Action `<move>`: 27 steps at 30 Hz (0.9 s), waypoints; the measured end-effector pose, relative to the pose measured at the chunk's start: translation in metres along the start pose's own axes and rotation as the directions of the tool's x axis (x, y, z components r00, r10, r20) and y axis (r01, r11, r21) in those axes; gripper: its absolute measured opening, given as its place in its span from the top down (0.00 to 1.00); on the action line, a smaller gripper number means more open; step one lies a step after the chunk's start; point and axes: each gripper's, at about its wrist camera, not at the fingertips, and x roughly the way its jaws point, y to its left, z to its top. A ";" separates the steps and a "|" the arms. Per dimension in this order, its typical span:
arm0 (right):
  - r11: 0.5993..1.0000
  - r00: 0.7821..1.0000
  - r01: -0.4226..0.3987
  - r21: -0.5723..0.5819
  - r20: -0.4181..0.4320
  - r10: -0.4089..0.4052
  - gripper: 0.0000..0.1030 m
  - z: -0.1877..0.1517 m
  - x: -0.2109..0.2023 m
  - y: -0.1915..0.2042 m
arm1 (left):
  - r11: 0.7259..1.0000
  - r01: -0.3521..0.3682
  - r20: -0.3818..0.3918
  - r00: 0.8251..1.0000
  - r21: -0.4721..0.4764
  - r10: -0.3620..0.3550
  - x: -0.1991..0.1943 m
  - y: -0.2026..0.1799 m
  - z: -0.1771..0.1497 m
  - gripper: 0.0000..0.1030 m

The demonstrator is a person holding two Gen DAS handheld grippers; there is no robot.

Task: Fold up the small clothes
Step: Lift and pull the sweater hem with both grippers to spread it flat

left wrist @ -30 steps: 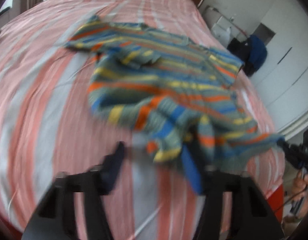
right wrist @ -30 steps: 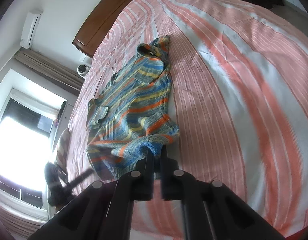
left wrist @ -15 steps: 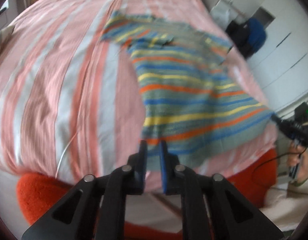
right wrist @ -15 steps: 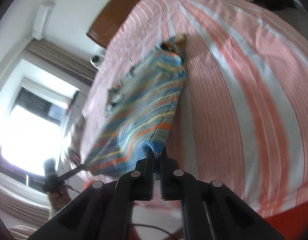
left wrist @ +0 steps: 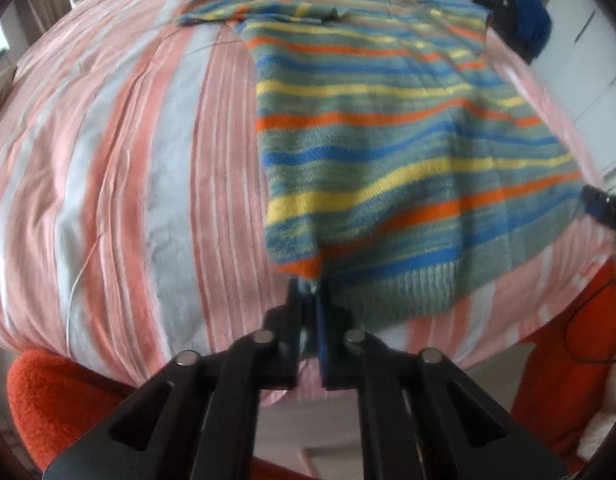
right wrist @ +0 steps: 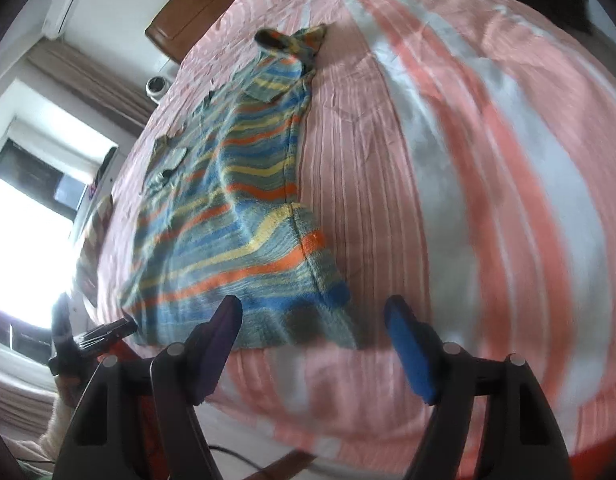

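We see the sweater spread flat on the bed, striped in blue, yellow, orange and grey-green, its collar end toward the headboard and its ribbed hem toward the near edge of the bed. Our left tongs are pressed together on the sweater's near left hem corner, which bunches up between the fingers. Our right tongs stand spread wide, the purple finger over the hem and the blue finger over bare bedspread, with the right hem corner lying loose between them; whether the pads touch the cloth we cannot tell. In the right view the sweater's side seam runs up the bed to a crumpled sleeve near the headboard. The bedspread is pink and white striped, wrinkled in fine pleats. Beyond the bed a bright window shows in the right view, and white cupboards with a dark blue bundle before them in the left view
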 end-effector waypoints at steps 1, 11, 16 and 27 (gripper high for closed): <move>1.000 1.000 0.002 -0.011 -0.007 -0.002 0.52 -0.001 0.004 0.000 | 1.000 0.007 0.001 1.000 -0.006 -0.007 -0.003 0.001 0.001 0.97; 0.994 0.998 -0.031 -0.108 -0.051 0.025 0.95 -0.016 -0.041 0.047 | 0.998 0.023 0.046 0.999 -0.053 -0.021 -0.055 0.029 -0.011 0.98; 0.997 0.986 0.064 -0.032 -0.149 -0.068 0.95 -0.034 0.005 0.021 | 0.996 -0.048 -0.062 0.997 -0.074 0.043 0.003 0.034 -0.019 0.99; 0.996 0.987 0.046 0.072 -0.160 -0.034 0.95 -0.045 0.021 -0.006 | 0.993 -0.087 -0.068 0.994 -0.076 0.082 0.030 0.032 0.003 0.98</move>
